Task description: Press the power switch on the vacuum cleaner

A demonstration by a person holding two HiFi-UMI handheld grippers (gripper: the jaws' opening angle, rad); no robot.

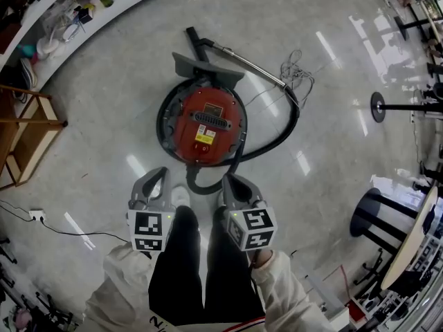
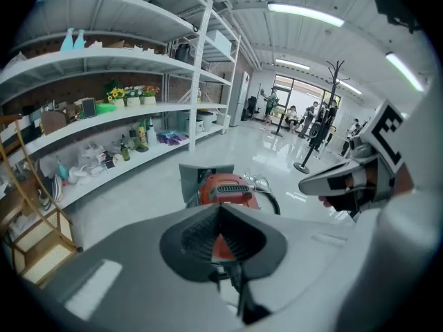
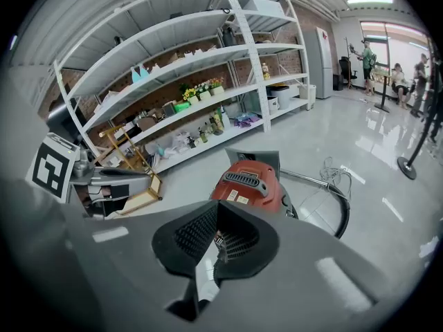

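Note:
A round red vacuum cleaner [image 1: 204, 123] sits on the pale floor just ahead of my feet, with a black grille on top and a yellow label. Its black hose [image 1: 287, 126] loops round its right side to a metal wand [image 1: 246, 61]; a grey floor nozzle [image 1: 208, 66] lies behind it. I cannot pick out its power switch. My left gripper [image 1: 160, 175] and right gripper [image 1: 228, 180] hang side by side above the vacuum's near edge, both shut and empty. The vacuum [image 2: 225, 185] shows beyond the left gripper [image 2: 220, 207], and the vacuum [image 3: 252, 182] beyond the right gripper [image 3: 216, 205].
White curved shelving [image 1: 62, 12] with bottles runs along the back left. A wooden step stool [image 1: 24, 140] stands at left, and a socket strip with cable [image 1: 36, 216] lies near it. A loose cord [image 1: 296, 71], a stand base [image 1: 378, 106] and a round table [image 1: 415, 234] are at right.

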